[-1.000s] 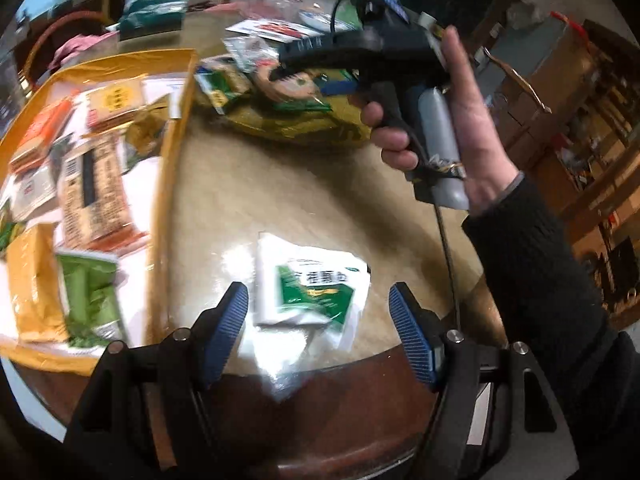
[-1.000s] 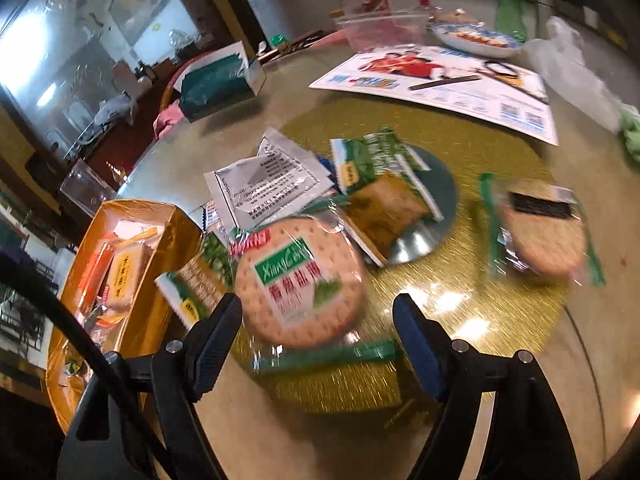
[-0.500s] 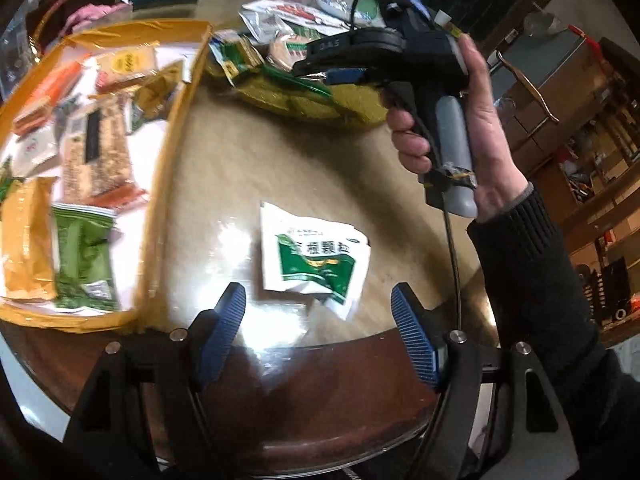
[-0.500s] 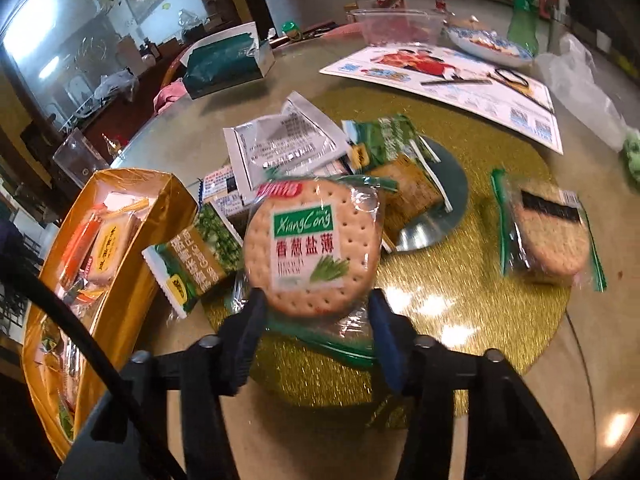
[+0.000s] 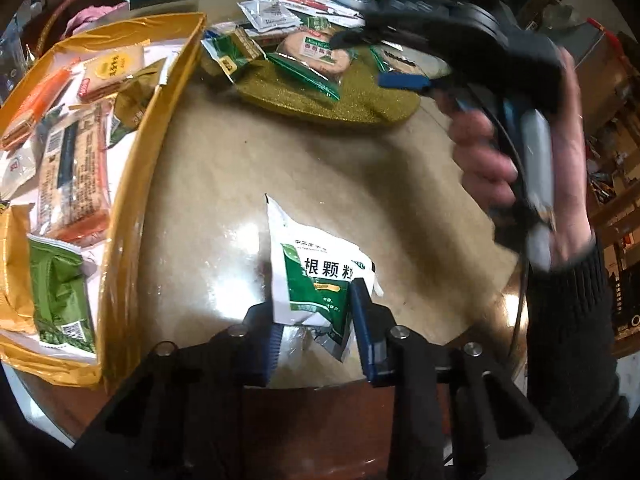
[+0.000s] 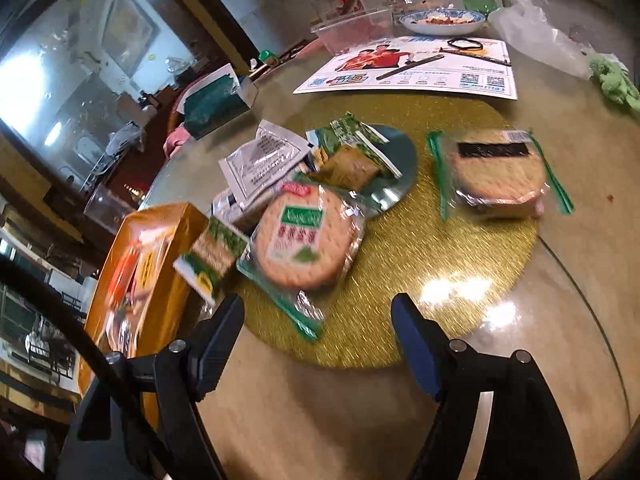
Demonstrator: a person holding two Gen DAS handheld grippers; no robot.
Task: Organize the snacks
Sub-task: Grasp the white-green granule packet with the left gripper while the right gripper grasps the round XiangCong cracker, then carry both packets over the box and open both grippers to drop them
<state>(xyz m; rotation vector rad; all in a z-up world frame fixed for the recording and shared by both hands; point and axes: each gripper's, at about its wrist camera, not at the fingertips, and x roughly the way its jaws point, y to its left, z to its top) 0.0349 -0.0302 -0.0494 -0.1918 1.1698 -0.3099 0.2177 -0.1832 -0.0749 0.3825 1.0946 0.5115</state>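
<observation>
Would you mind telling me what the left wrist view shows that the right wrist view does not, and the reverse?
Only the left wrist view shows the left gripper, whose jaws have just closed on the white and green sachet, plus the hand holding the other tool. Only the right wrist view shows the flyer and the bowl. Both show the yellow box, gold mat and round cracker pack.

Your rig: two black handheld grippers with blue finger pads, and one dark knit sleeve.

Your left gripper has a matte black frame, ribbed blue pads and silver round-head screws on its arms. Your right gripper is built the same: black arms, blue inner pads, silver screws, a black cable looping past its left side. Seen from the left camera, its body is black with a grey grip; your right hand wears a dark ribbed knit cuff.
</observation>
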